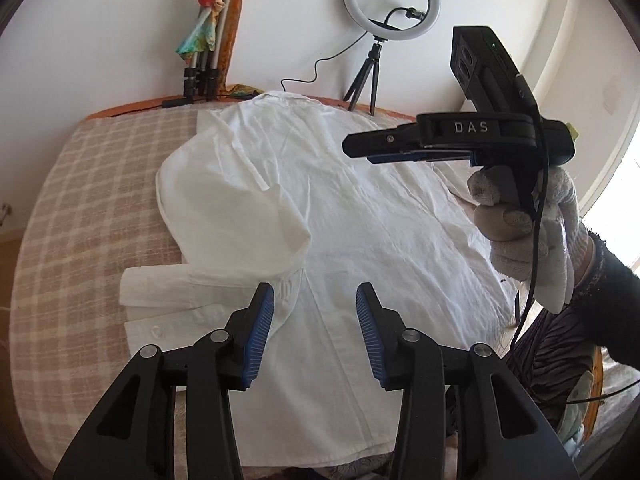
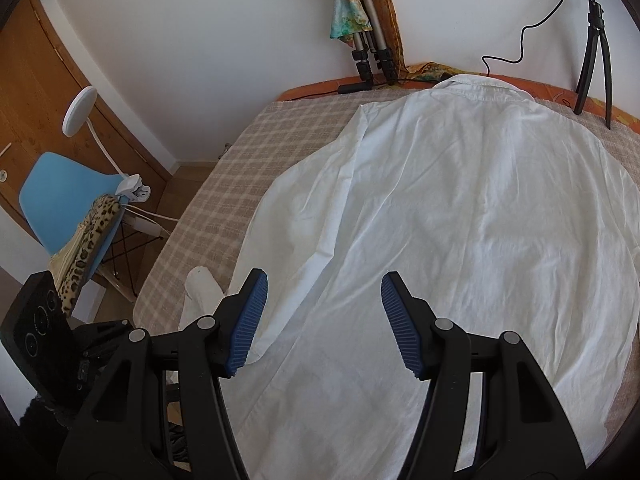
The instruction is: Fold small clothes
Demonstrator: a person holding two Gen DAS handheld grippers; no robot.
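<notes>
A white shirt (image 1: 360, 208) lies flat, back up, on the checked tablecloth (image 1: 88, 208), collar at the far edge. Its left sleeve (image 1: 224, 216) is folded in over the body, the cuff (image 1: 160, 284) lying toward the left. My left gripper (image 1: 315, 300) is open and empty, hovering over the shirt's near part beside the folded sleeve. My right gripper (image 2: 324, 292) is open and empty above the shirt (image 2: 460, 220); in the left wrist view it (image 1: 460, 136) is held up over the shirt's right side by a gloved hand.
A ring light on a small tripod (image 1: 390, 0) and a folded tripod with a colourful cloth (image 1: 208, 32) stand at the table's far edge, with a cable (image 1: 320, 68). A blue chair (image 2: 68, 196) with a leopard-print cloth and a white lamp (image 2: 80, 108) stand left of the table.
</notes>
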